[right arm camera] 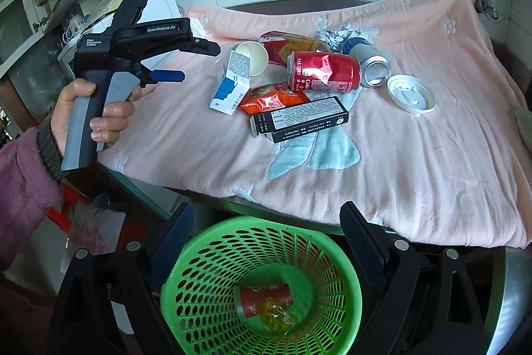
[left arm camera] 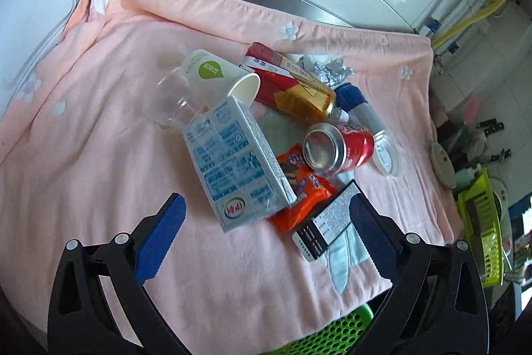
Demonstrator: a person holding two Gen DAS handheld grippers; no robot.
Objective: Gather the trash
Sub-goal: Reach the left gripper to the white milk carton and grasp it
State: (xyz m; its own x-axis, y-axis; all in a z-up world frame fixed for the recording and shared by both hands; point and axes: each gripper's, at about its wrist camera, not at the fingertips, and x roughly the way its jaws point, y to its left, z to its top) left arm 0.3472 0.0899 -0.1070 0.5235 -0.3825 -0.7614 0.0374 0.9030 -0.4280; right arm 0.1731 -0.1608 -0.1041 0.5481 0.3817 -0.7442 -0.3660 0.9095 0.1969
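Holding one red can [right arm camera: 264, 301], green basket [right arm camera: 212, 242] sits under both wide-open, empty tongs [right arm camera: 266, 238].

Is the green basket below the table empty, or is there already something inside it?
Not empty. In the right wrist view, the green basket holds a red can-like item and something yellow at its bottom.

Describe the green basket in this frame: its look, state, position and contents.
The green basket is round, plastic-looking, with walls perforated by rows of oval holes. It stands upright below the near edge of the pink-clothed table, directly under the right gripper, whose open jaws hold nothing. Inside lies a red cup or can on its side above a yellowish wrapper; otherwise it looks mostly unfilled.
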